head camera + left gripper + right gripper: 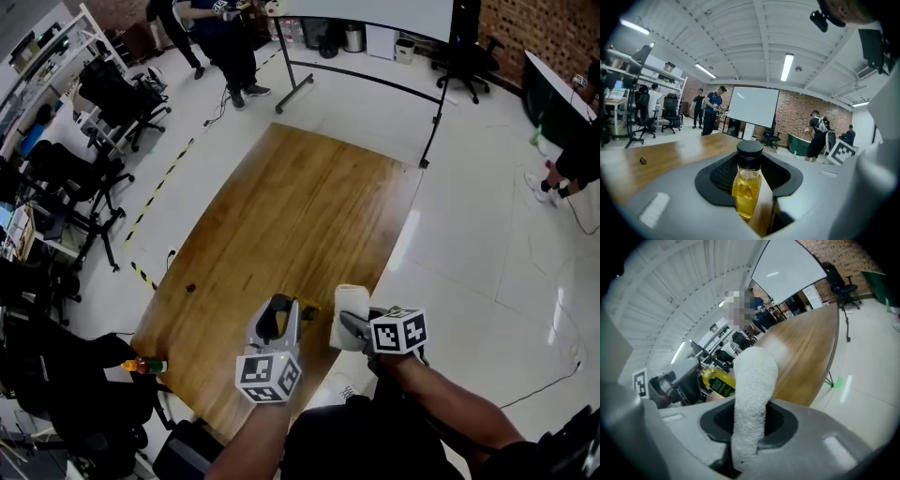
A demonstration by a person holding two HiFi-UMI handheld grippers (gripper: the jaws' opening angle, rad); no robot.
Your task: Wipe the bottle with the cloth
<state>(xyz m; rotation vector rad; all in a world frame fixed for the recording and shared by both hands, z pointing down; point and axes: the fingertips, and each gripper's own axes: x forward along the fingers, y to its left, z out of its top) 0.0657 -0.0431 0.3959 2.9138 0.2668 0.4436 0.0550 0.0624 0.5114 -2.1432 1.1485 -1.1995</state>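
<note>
In the left gripper view a small bottle [747,186] of yellow liquid with a black cap stands upright between the jaws of my left gripper [750,171], which is shut on it. My right gripper [751,423] is shut on a white terry cloth [753,380] that sticks up out of the jaws. The right gripper view shows the bottle [717,380] with its dark label just left of the cloth and close to it. From the head view both grippers [280,307] [350,325] hang side by side over the table's near corner, with the cloth [351,305] between them.
The long wooden table [281,206] stretches away ahead, with a small dark object [190,288] near its left edge. A second bottle [145,366] with an orange cap lies off the near left corner. Office chairs [112,94] stand at the left, and people stand at the back.
</note>
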